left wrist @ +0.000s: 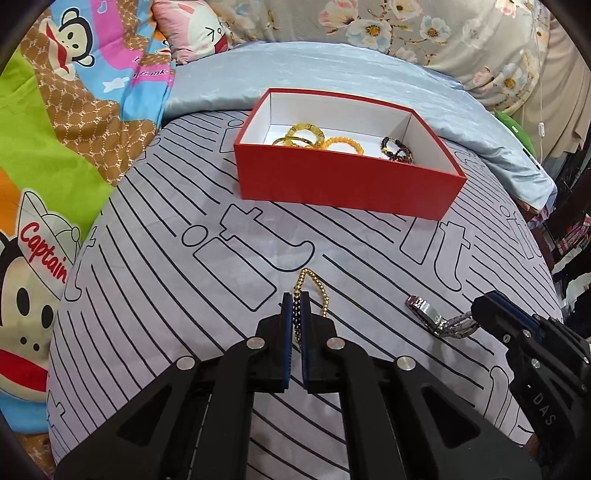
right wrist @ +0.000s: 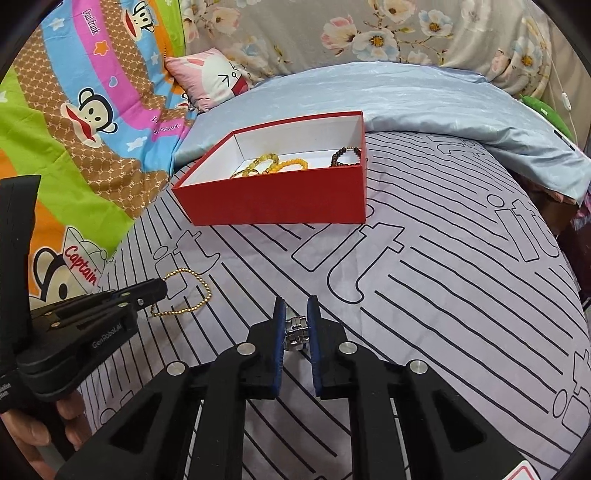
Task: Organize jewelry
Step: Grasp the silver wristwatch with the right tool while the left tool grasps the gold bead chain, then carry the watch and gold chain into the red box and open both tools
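Observation:
A red box (left wrist: 343, 184) with a white inside sits on the striped bedsheet; it also shows in the right wrist view (right wrist: 273, 203). It holds yellow bead bracelets (left wrist: 314, 138) and a dark bead bracelet (left wrist: 397, 149). My left gripper (left wrist: 295, 299) is shut on a gold bead chain (left wrist: 314, 286) lying on the sheet in front of the box; the chain (right wrist: 192, 295) shows in the right wrist view too. My right gripper (right wrist: 295, 306) is shut on the band of a silver metal watch (right wrist: 295, 330), which lies on the sheet (left wrist: 432, 314) to the right of the chain.
A colourful cartoon monkey blanket (left wrist: 55, 147) lies at the left. A light blue pillow (left wrist: 369, 74) and a floral quilt (left wrist: 424, 29) lie behind the box. The bed edge drops off at the right (left wrist: 554, 258).

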### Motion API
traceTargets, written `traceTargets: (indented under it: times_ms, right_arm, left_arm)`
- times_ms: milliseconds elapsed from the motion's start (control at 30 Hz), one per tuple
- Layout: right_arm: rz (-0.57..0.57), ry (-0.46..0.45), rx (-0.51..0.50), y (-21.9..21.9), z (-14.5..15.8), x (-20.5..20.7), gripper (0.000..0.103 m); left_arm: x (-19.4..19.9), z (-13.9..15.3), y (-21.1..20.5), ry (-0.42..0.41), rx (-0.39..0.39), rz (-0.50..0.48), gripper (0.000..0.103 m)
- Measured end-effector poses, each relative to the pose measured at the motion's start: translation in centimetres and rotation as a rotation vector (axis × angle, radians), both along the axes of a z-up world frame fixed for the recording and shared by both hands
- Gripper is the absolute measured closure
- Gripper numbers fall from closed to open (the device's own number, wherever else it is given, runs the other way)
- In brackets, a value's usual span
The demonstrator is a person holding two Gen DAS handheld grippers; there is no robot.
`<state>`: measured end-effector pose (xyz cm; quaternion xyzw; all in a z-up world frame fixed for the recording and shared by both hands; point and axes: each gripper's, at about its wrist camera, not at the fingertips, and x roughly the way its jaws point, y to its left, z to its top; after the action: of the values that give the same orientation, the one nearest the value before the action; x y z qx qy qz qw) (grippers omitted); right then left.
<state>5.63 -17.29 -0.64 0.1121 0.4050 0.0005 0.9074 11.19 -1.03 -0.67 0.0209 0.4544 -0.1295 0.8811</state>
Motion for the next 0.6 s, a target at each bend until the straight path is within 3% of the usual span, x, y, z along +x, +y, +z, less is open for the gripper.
traceTargets:
  times_ms: [267, 600]
  right_arm:
    - [-0.007, -0.015, -0.004, -0.3, 0.7, -0.9, 0.091]
    - [0.005, -0.08, -0.039, -0.3, 4.4, -1.1, 0.091]
  left_arm:
    - [-0.3, -0.1, 0.5, 0.01, -0.004, 0.006, 0.1]
    - [-0.5, 2.0, 0.4, -0.023, -0.017, -0.008, 0.1]
